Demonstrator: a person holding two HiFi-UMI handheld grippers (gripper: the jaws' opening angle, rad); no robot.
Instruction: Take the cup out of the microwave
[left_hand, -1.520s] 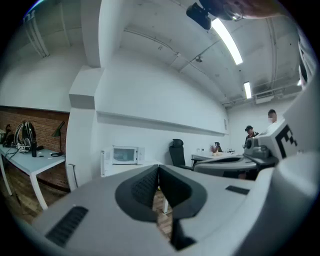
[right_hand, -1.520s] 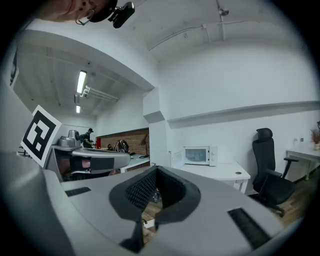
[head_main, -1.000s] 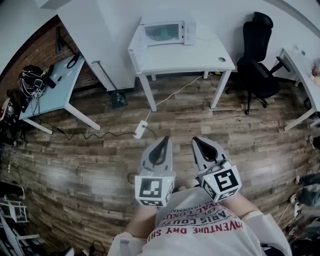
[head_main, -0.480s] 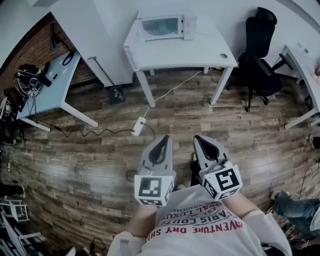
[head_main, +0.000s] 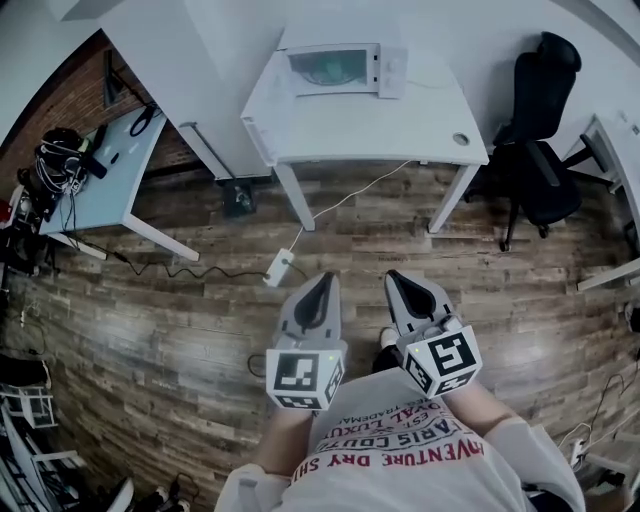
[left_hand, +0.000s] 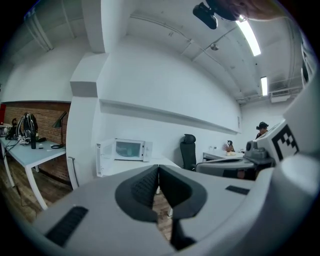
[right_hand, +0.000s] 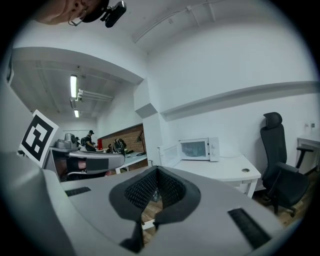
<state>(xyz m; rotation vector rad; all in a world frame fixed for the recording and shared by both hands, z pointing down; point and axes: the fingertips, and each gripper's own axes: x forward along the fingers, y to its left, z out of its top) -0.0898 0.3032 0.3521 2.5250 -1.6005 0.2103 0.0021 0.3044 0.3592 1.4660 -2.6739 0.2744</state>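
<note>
Left hand-held gripper (head_main: 324, 280) and right hand-held gripper (head_main: 396, 280) are both clenched and empty, well short of the microwave (head_main: 335, 68) on the white bench (head_main: 370, 125). The cup isn't visible, presumably inside. Approach step, I'd say. Next: close in, open jaws.

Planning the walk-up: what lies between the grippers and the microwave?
Head view: wood floor, a power strip with cord, then the table under the microwave.

It was an office. White desks (head_main: 370, 115) and a black swivel chair (head_main: 545, 110) stood on wood-plank flooring (head_main: 180, 330) beside a brick wall (head_main: 65, 95).
</note>
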